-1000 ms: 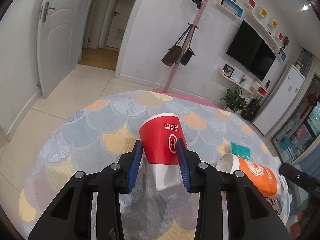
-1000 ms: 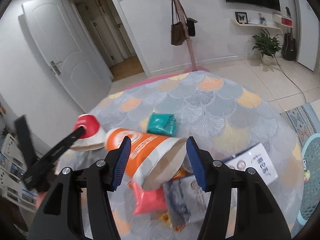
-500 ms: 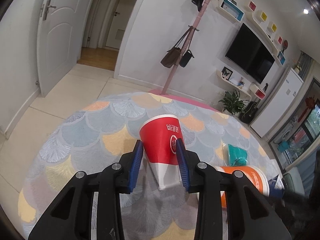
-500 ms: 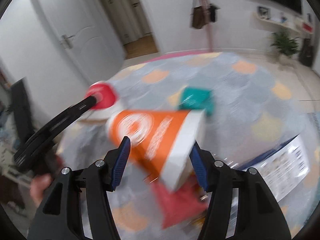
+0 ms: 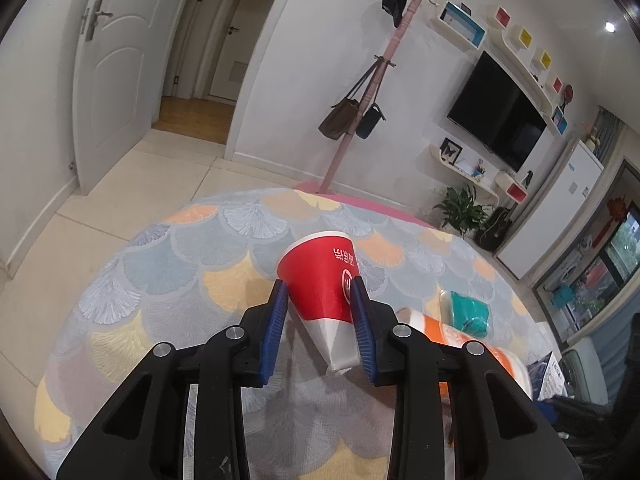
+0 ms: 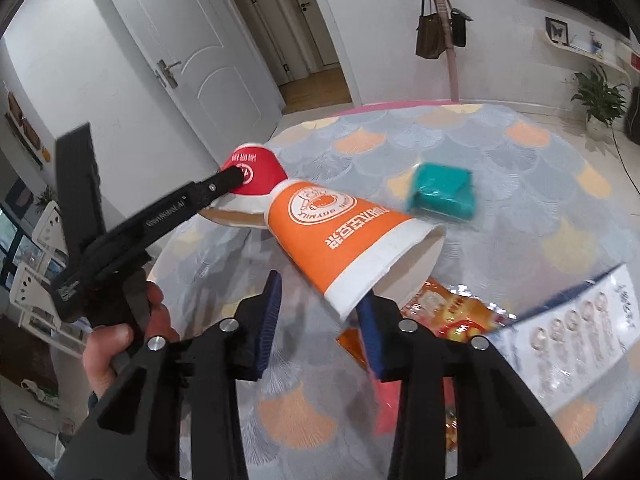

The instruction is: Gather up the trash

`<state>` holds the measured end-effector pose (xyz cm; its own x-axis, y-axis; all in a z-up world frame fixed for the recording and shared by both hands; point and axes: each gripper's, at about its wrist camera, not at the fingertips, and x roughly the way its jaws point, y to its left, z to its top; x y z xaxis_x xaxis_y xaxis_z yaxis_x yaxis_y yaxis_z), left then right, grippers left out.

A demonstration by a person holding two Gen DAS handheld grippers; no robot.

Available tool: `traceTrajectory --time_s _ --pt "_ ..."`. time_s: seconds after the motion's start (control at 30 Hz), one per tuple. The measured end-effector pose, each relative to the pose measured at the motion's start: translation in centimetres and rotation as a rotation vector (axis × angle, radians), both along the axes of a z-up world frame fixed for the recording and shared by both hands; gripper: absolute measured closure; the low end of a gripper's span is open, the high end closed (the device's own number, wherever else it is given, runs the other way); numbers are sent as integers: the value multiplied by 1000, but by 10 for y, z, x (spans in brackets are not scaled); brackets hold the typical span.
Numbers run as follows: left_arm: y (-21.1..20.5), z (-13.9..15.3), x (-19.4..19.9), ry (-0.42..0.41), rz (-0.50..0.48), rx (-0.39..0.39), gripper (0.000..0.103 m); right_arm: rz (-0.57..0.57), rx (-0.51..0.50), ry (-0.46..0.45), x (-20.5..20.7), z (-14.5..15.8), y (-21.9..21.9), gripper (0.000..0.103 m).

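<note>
My left gripper (image 5: pixel 319 330) is shut on a red and white paper cup (image 5: pixel 322 282), squeezed flat at its white base, held above the round table. The red cup also shows in the right wrist view (image 6: pixel 256 170), with the left gripper (image 6: pixel 236 178) on it. My right gripper (image 6: pixel 320 320) has its fingers spread; an orange and white paper cup (image 6: pixel 344 232) lies tilted above them, its white rim against the right finger and clear of the left one. The orange cup's base touches the red cup. The orange cup shows in the left wrist view (image 5: pixel 472 340).
A teal packet (image 6: pixel 442 194) lies on the scallop-patterned tablecloth (image 6: pixel 520 152). An orange-red snack wrapper (image 6: pixel 452 312) and a white printed packet (image 6: pixel 576 340) lie at the right. A pink coat stand (image 5: pixel 372 88) with bags stands behind the table.
The orange cup has been lifted and swung left until its base meets the red cup. The left gripper has closed tighter on the red cup and raised it slightly.
</note>
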<state>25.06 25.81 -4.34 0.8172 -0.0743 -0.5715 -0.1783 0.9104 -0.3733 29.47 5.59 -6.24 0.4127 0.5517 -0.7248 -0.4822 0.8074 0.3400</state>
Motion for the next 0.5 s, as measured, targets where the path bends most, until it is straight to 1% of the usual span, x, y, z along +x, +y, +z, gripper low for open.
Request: traceTrajectory --time_s 0.03,0.07,0.13,0.2,0.23,0.37,0.43,0.5 --pt "1 0 0 -2 1 -1 72 6 2 6 1 -2 2 78" --pt "2 1 0 -3 1 -2 73 17 8 13 1 -5 5 84" --pt "3 0 -1 -5 1 -7 73 26 19 11 -1 -6 5 86" --pt "2 0 -1 -8 -1 -4 73 38 35 -12 -5 -2 5 93" --pt "2 1 -1 -12 -3 1 73 43 42 -40 -10 3 3 95" --pt "-2 6 -4 -40 -26 1 75 30 55 -139 -21 23 -3 96" --pt "-6 10 -6 -60 -47 -6 76 12 52 -160 -24 29 -9 96" --pt "-13 15 -9 -74 -72 3 76 3 64 -173 -28 34 -17 96"
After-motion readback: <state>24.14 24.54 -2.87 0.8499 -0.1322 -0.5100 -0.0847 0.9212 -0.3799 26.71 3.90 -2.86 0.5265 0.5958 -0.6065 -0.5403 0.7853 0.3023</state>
